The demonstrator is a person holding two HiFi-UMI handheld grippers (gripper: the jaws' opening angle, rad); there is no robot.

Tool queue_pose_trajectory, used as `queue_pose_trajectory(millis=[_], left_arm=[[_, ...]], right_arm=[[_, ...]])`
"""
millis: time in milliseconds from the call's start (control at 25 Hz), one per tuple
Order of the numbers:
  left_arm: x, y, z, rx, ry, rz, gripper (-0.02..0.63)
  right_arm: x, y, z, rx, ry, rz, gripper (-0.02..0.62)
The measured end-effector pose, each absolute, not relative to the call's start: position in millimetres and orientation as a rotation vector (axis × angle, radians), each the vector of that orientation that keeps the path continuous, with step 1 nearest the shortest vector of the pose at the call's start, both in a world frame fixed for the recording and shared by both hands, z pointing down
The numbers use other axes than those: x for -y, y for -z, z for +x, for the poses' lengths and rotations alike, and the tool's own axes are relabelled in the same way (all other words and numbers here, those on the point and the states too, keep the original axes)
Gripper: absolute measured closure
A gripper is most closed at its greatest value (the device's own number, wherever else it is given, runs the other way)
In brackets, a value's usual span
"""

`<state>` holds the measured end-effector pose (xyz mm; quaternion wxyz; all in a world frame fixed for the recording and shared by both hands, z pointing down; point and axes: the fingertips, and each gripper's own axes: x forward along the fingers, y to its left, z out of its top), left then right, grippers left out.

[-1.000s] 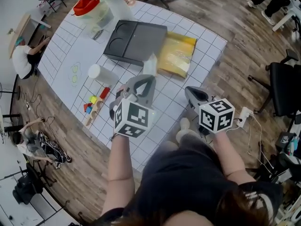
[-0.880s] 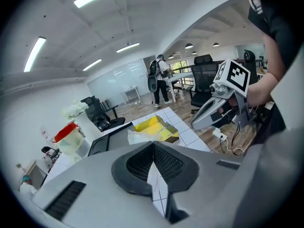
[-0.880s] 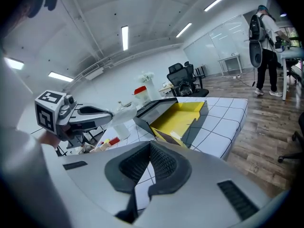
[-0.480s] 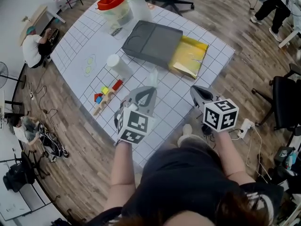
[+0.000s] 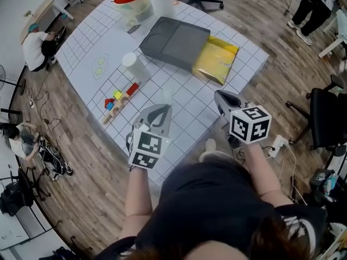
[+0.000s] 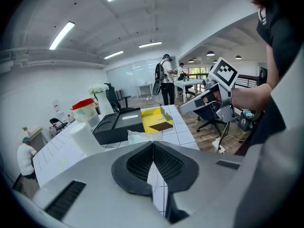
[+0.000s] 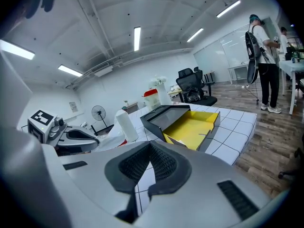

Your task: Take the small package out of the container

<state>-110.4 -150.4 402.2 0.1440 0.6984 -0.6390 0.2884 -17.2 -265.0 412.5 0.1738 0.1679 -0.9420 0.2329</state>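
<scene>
Left gripper (image 5: 165,109): jaws pinched shut, apparently on corner of small package (image 6: 137,137), already clear of container (image 5: 174,40) at 1 o'clock. Keep your pinch firm, lower package flat onto table (image 5: 87,47). Right gripper (image 5: 219,97): closed, empty; keep it aside.

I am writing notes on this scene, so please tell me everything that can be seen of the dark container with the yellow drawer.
The container is a flat, dark grey box, cardboard by its look, lying flat on the white gridded table. Its yellow drawer is slid partly out toward the table's edge and open on top; in the right gripper view its inside looks empty. Nothing but the table touches it.
</scene>
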Motion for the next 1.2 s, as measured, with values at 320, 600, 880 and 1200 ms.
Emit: queue_pose_trajectory(millis=[320, 600, 880, 1200], left_arm=[[138, -412, -113, 1.854, -0.779, 1.945, 0.578], [139, -413, -113, 1.866, -0.769, 1.924, 0.578], [139, -411, -114, 1.879, -0.764, 1.917, 0.578], [141, -410, -110, 1.881, -0.76, 1.929, 0.578]], right_arm=[[267, -413, -25, 2.674, -0.626, 0.436, 0.581], [269, -413, -31, 2.678, -0.628, 0.412, 0.581], [269, -413, -33, 2.68, -0.628, 0.4, 0.581], [268, -414, -31, 2.681, -0.627, 0.403, 0.581]])
